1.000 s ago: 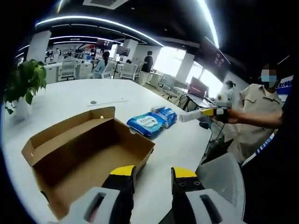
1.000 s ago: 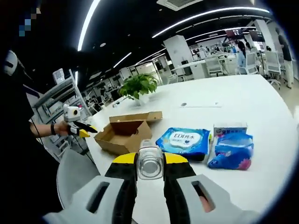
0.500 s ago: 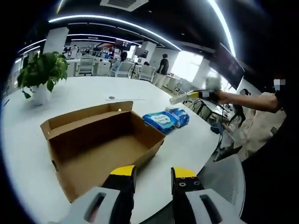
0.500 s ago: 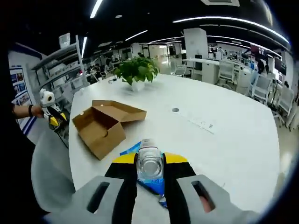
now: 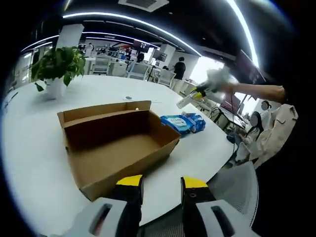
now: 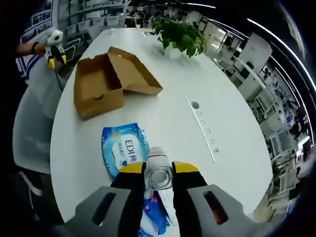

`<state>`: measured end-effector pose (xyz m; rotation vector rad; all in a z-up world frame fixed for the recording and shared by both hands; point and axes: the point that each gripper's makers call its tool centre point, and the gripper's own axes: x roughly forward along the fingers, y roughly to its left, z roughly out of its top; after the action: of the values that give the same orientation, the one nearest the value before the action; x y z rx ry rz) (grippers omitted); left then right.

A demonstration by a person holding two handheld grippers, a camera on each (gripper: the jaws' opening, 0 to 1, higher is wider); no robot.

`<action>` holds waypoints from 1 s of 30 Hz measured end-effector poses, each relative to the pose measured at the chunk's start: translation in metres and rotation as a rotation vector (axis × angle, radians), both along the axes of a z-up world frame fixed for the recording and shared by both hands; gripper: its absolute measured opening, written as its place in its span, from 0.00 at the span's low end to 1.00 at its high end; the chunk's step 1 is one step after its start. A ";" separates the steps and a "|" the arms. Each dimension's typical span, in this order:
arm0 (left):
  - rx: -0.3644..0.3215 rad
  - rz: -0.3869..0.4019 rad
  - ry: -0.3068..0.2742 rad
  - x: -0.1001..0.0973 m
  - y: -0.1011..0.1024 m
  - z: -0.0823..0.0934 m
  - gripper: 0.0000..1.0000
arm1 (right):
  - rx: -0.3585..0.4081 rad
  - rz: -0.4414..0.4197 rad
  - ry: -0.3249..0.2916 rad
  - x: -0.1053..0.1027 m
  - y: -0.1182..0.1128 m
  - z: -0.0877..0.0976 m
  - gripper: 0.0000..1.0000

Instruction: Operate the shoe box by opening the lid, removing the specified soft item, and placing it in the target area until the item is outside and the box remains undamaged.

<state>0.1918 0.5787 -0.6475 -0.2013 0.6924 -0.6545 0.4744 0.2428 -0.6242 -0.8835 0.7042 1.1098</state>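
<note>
Swung right gripper (image 6: 158, 174), clamped on bottle (image 6: 158, 168), above wipes pack (image 6: 125, 151); left gripper (image 5: 162, 183) parted, unladen; box (image 5: 116, 143) already open, empty.

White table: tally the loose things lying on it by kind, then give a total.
Cardboard shoe box, lid open: 1
Blue wipe packs: 2
Potted plant: 1
Total on the white table: 4
</note>
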 end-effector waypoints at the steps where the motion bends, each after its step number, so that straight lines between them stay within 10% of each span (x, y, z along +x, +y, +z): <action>1: 0.004 -0.001 0.003 -0.002 0.001 -0.001 0.30 | -0.046 0.027 -0.002 -0.001 0.000 -0.003 0.18; 7: 0.009 0.017 0.011 -0.005 0.010 -0.003 0.30 | -0.235 0.152 -0.016 0.012 -0.010 -0.028 0.18; 30: 0.052 0.053 0.036 -0.012 0.033 -0.004 0.30 | -0.368 0.159 0.062 0.041 -0.017 -0.085 0.18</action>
<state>0.1799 0.6122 -0.6515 -0.1833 0.7359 -0.5822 0.5152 0.2260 -0.7088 -1.2382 0.9198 1.1710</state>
